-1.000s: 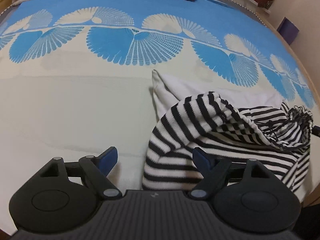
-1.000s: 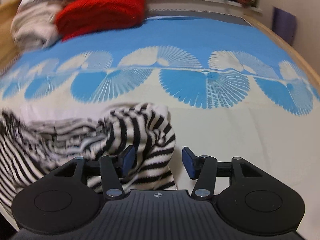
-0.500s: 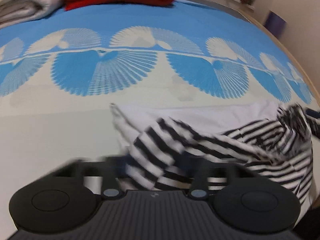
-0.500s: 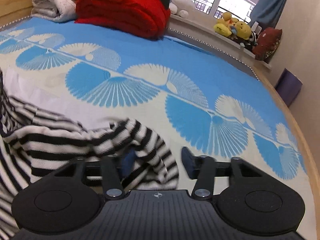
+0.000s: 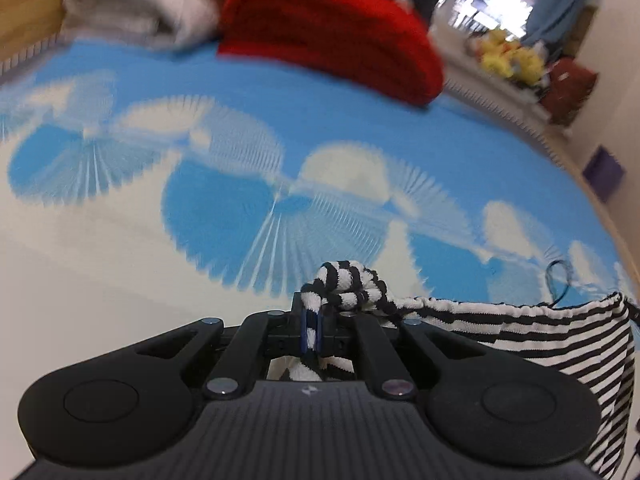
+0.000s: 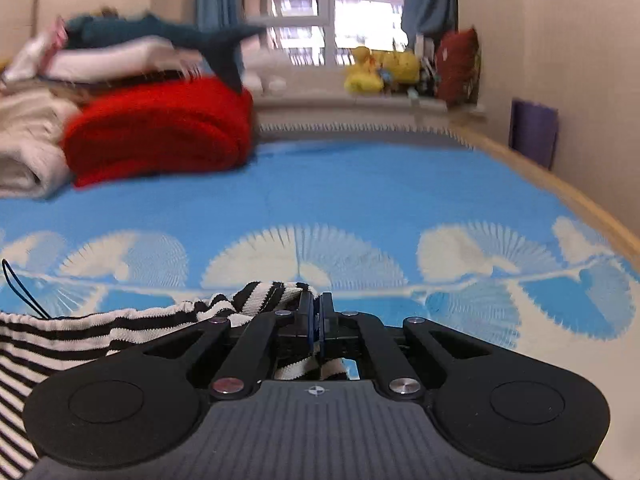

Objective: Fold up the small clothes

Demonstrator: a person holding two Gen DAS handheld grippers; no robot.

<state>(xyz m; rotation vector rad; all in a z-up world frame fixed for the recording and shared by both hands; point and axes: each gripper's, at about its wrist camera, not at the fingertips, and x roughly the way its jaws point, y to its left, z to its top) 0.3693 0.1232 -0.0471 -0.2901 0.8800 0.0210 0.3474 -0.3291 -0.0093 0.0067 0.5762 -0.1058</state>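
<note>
A small black-and-white striped garment [image 5: 520, 332] hangs stretched between my two grippers above the bed. My left gripper [image 5: 311, 322] is shut on a bunched corner of it, with fabric poking up past the blue pads. The cloth runs off to the right and droops. In the right wrist view my right gripper [image 6: 318, 320] is shut on the other corner, and the striped garment [image 6: 100, 332] runs off to the left. A thin dark drawstring loop [image 6: 20, 288] sticks up from its edge.
The bed has a blue and cream fan-patterned cover [image 6: 360, 200]. At its far end lie a folded red blanket [image 6: 160, 132] and white blankets [image 6: 24, 148]. Stuffed toys [image 6: 380, 68] sit on the window sill. A wooden bed edge [image 6: 560, 192] and wall are to the right.
Both grippers went from open beside the crumpled garment to shut on its corners. They rose and tilted up, lifting the garment off the bed and stretching it between them.
</note>
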